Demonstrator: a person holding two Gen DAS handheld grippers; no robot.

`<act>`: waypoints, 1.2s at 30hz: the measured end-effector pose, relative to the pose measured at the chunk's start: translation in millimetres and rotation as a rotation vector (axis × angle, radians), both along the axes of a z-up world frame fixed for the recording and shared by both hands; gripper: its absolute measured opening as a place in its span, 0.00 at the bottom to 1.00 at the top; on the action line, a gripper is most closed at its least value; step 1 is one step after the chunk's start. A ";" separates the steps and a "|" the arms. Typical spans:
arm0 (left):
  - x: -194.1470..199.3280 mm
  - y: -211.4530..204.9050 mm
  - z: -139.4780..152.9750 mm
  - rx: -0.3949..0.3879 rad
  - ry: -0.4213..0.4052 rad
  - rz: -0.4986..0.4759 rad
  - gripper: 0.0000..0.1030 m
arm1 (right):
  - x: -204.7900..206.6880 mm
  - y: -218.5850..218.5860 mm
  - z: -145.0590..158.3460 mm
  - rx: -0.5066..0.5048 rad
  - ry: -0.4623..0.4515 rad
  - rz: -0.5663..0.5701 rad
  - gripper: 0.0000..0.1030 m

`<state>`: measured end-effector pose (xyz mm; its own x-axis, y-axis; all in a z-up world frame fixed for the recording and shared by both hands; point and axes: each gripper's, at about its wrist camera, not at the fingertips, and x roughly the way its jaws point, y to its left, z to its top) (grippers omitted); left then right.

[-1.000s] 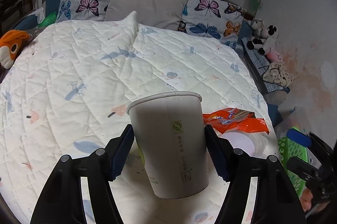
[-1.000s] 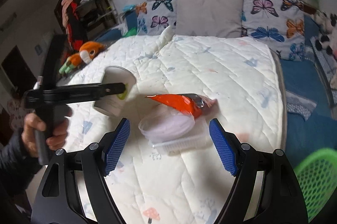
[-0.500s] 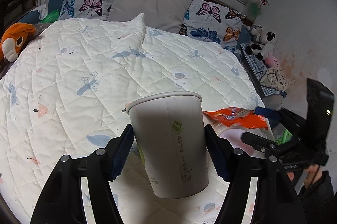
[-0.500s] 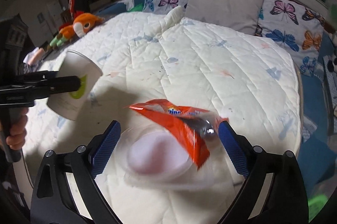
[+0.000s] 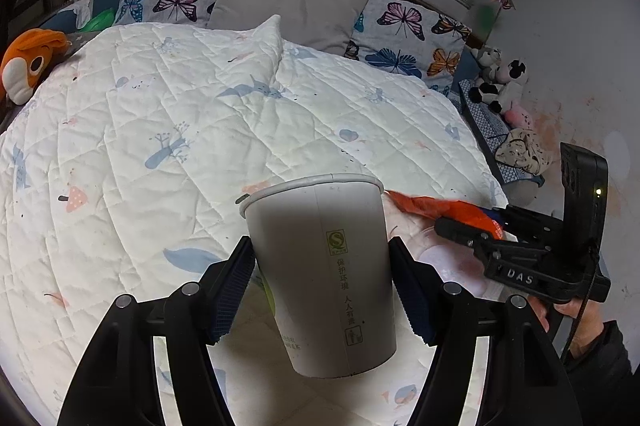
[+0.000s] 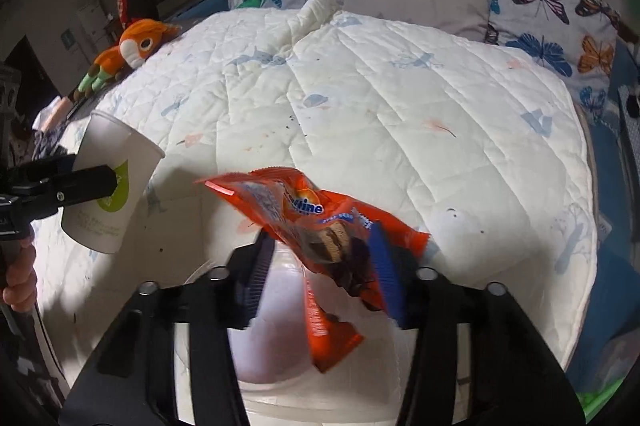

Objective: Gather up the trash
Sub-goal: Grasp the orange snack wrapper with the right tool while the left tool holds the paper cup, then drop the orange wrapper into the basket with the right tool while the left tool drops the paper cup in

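Orange wrapper between right gripper pads.

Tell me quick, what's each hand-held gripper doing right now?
Left hand-held gripper: shut on the paper cup.
Right hand-held gripper: just closing on the orange snack wrapper.

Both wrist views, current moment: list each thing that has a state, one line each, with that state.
Paper cup: upright, empty side facing out, clamped in the left claw, lifted off the quilt.
Orange snack wrapper: opened, crumpled, between the right claw's pads, whose jaws have just been closing on it.
Clear plastic container: lying on the quilt beneath the wrapper, blurred.
White quilt: spread over the bed, wrinkled.
Orange plush toy: lying at the bed's edge.
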<state>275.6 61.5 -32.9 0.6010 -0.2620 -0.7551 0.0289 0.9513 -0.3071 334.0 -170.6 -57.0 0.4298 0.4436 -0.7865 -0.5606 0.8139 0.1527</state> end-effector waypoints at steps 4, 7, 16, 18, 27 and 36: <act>-2.8 -3.7 3.3 0.003 -0.007 -0.006 0.64 | -7.1 -5.3 8.0 0.026 -0.015 -0.010 0.25; -5.9 -6.4 8.3 -0.001 -0.016 -0.010 0.64 | -17.3 -7.3 16.7 0.032 -0.042 -0.012 0.21; -19.1 -23.4 28.1 0.000 -0.056 -0.041 0.64 | -51.2 -29.7 50.2 0.116 -0.111 -0.049 0.18; -22.4 -27.3 32.4 -0.001 -0.065 -0.049 0.64 | -57.3 -35.5 56.8 0.134 -0.124 -0.063 0.18; -39.8 -55.6 50.7 -0.008 -0.098 -0.107 0.64 | -98.2 -76.8 82.3 0.202 -0.160 -0.133 0.18; -58.9 -111.3 56.5 -0.018 -0.104 -0.219 0.64 | -147.2 -132.5 83.3 0.210 -0.164 -0.253 0.18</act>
